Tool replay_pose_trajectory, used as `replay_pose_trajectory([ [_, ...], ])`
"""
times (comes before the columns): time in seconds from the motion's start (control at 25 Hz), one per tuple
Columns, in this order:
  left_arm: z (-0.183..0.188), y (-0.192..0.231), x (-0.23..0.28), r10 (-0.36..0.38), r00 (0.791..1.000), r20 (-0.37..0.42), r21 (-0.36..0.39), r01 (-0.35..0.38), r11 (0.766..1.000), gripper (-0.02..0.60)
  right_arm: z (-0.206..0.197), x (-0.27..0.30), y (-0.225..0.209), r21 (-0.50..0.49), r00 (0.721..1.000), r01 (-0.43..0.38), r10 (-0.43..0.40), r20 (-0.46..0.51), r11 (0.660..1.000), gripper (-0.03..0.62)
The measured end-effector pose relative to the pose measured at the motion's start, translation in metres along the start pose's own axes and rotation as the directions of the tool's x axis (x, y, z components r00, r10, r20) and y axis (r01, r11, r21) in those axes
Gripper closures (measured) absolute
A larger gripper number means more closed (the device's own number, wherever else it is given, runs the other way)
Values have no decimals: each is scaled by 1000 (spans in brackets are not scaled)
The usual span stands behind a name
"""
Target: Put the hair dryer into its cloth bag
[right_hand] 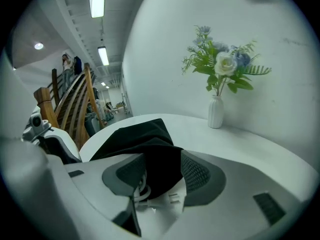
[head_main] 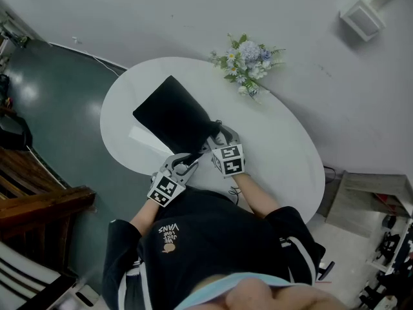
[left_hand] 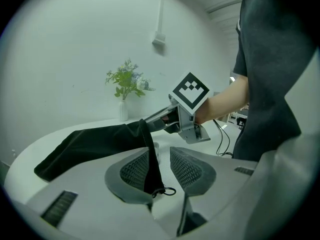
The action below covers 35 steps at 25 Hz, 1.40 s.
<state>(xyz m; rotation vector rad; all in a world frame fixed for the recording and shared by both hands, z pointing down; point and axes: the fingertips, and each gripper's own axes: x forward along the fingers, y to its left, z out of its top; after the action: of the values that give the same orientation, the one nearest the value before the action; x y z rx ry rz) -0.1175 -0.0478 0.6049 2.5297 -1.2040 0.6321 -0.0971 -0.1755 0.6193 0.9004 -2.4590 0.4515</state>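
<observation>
The hair dryer [right_hand: 166, 200] is almost wholly hidden. Only a white plastic part with a curl of cable [right_hand: 142, 193] shows, at the near end of the cloth bag [head_main: 174, 116]. I take this to be the dryer's handle end, with the rest already under the black cloth.

The bag lies on the round white worktop [head_main: 277, 154], its closed end pointing far and left and its mouth at the near edge. The right hand-held gripper [right_hand: 161, 174] stands wide at that mouth. Bulging cloth and the white part fill the gap from pad to pad, so it reads as clamped on the bagged end.

The left hand-held gripper [left_hand: 161, 169] is just to the left of it. Its jaws are partly apart, and the bag's hem hangs between them against the left pad only, loose rather than pinched. A drawstring loop [left_hand: 168, 191] dangles below the hem. A vase of flowers [head_main: 248, 63] stands far right, well apart from the work.

The dryer should handle as a stiff, smooth-shelled thing with its weight away from the handle, so it is likely to slide under a light squeeze. It is best held across the handle through the cloth.

The bag is limp and light, and its mouth will fall shut unless it is held open. The hem near the drawstring is the place to pinch it, and the cable needs tucking inside before the mouth is drawn closed.
</observation>
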Motion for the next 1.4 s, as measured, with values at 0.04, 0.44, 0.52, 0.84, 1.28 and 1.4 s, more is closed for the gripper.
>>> replay_pose_trajectory([
  [0.04, 0, -3, 1, 1, 1000, -6, 4, -1, 1000, 452, -2, -4, -4, 15, 1000, 10, -10, 0, 1000, 388],
  [0.44, -5, -37, 8, 30, 999, -20, 10, -30, 1000, 434, -27, -44, -26, 55, 998, 60, -59, -11, 997, 388],
  [0.52, -3, -41, 9, 46, 999, -9, 8, -46, 999, 434, -31, -53, -29, 56, 998, 62, -61, -9, 997, 388],
  [0.84, 10, -40, -1, 179, 982, 53, -26, -178, 984, 434, -49, -87, -24, 49, 1000, 23, -23, -9, 999, 389],
  [1.28, 3, -47, -24, 317, 945, 80, -105, -308, 946, 434, -61, -118, 0, 37, 998, -64, 64, -4, 997, 411],
  [1.4, -1, -49, -32, 349, 934, 78, -123, -339, 933, 437, -65, -125, 8, 38, 997, -75, 76, -5, 996, 434],
])
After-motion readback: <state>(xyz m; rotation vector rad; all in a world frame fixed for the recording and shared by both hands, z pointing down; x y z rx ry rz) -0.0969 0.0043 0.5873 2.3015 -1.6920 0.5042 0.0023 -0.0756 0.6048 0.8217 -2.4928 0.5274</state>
